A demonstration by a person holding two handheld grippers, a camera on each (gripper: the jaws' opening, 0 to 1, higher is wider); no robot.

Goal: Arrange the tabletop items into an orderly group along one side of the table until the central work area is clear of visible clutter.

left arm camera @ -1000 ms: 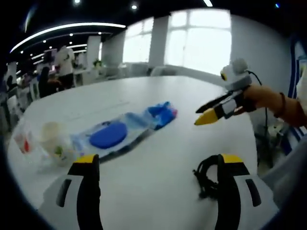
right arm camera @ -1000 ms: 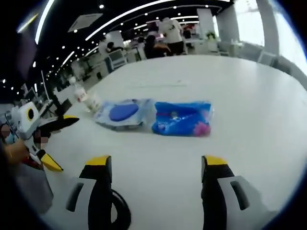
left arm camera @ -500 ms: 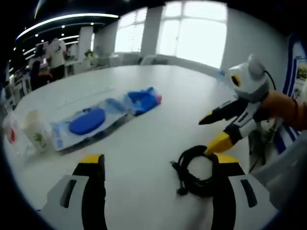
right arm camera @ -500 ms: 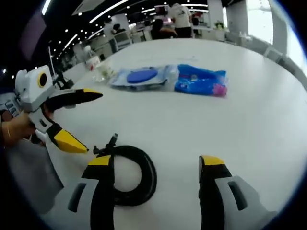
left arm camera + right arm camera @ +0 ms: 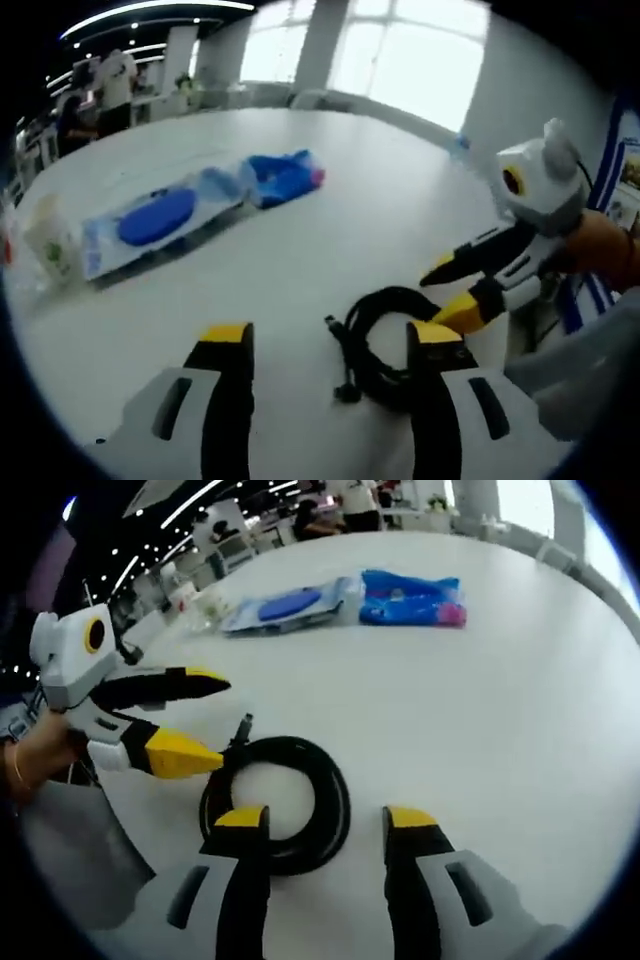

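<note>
A coiled black cable [image 5: 278, 815] lies on the white worktop [image 5: 520, 700], near its edge. In the right gripper view the right gripper [image 5: 325, 825] hangs over the coil with its fingers apart, nothing between them; the coil's near side passes just under the 9 o'clock finger. The left gripper [image 5: 207, 720] comes in from 9 o'clock, fingers spread, its lower yellow tip at the coil's rim. In the left gripper view the cable [image 5: 385, 335] sits beside the 3 o'clock finger. Well apart, toward 12 o'clock, a clear packet with a blue disc [image 5: 285, 607] lies just beside a blue packet [image 5: 412, 598]. A cup [image 5: 52, 240] stands near the clear packet.
</note>
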